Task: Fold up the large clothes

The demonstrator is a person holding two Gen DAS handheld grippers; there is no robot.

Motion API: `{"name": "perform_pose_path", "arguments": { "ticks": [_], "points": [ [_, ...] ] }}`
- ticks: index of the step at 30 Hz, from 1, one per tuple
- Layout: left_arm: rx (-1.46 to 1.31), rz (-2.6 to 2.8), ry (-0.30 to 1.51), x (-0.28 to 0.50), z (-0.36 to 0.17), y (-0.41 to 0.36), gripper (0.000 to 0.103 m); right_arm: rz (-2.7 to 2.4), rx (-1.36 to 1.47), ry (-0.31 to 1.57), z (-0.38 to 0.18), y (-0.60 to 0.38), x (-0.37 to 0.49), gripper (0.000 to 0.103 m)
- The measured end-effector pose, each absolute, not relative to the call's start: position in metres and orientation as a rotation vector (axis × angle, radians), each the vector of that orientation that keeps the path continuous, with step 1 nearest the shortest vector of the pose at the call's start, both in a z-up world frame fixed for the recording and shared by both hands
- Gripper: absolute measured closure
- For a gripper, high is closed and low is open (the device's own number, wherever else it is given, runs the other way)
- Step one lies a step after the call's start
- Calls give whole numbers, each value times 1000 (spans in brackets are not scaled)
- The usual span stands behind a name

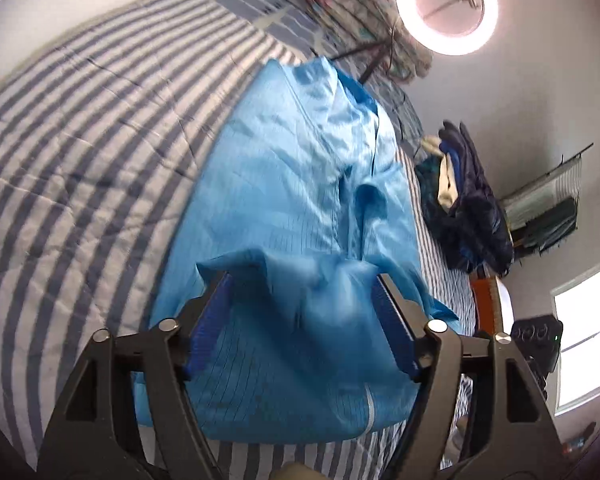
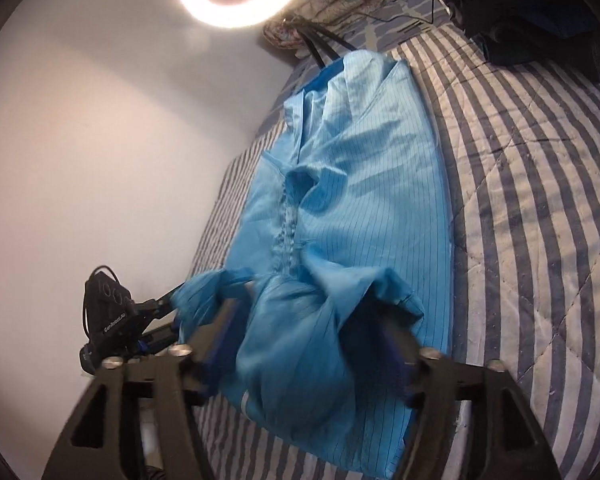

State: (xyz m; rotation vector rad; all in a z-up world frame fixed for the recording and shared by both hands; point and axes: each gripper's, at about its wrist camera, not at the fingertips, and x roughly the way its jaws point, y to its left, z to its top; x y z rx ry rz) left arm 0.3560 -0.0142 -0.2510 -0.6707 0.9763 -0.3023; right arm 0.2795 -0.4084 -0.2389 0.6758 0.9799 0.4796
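Garment: a large sky-blue, thin-striped, satiny coat (image 1: 300,184) lies lengthwise on a blue-and-white striped quilted bedspread (image 1: 80,128), running from lower centre to upper centre in both wrist views, collar end far up, sides already turned inward along the middle. Near hem is bunched and lifted. Left gripper (image 1: 300,292) has cloth draped between and over its blue-padded fingers; the fingers stand apart, and whether they truly pinch the fabric cannot be told. Right gripper (image 2: 300,312) likewise shows a wad of hem between its fingers, blurred; grip uncertain. In the right wrist view the left tool sits at lower left with fabric wrapped at its tip. Judged step: carrying the hem up toward the collar for a crosswise fold. To do it well, keep both corners level and equally taut, lay the hem square on the collar end, and avoid dragging the lower layer. Outward: dark pile of clothes (image 1: 468,208) at right of the left view, ring light (image 1: 446,6) at top.
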Motion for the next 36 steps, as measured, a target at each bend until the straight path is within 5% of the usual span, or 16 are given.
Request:
{"name": "perform_pose_path", "arguments": {
  "ticks": [4,8,11,17,24,29,36],
  "points": [
    [-647,-275,924,352,-239,1,30,509,672,939,-223,-417,274,28],
    [-587,-263,921,344,-236,11,30,537,521,967,-212,-413,265,63],
    [-516,-254,951,340,-241,10,37,600,424,1018,-215,-404,257,70],
    [-472,-233,1042,346,-268,6,38,615,149,1147,-241,-363,257,71],
    [-413,-237,1086,345,-281,-8,50,519,189,1023,-233,-346,298,70],
    [-397,-237,1097,342,-283,-9,62,401,267,974,-237,-351,324,63],
    [-428,-248,1085,344,-280,-1,63,360,353,978,-235,-384,315,48]
  ]
}}
